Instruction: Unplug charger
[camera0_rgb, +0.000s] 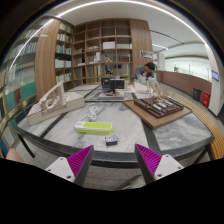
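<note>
My gripper (113, 160) is open, with nothing between its two magenta pads (80, 159). It is held above the near edge of a grey table (60, 128). Ahead of the fingers on the table lies a yellow-green flat block, likely a power strip (94, 127). A small dark charger-like block (111, 139) lies just beyond the fingertips, to the right of the strip. A clear glass item (94, 111) stands behind the strip. No cable is clear to see.
A wooden tray with a model on it (160, 107) sits to the right on the table. White architectural models (52, 100) stand to the left. Wooden bookshelves (100, 50) fill the back wall. A person (148, 72) sits at a far desk.
</note>
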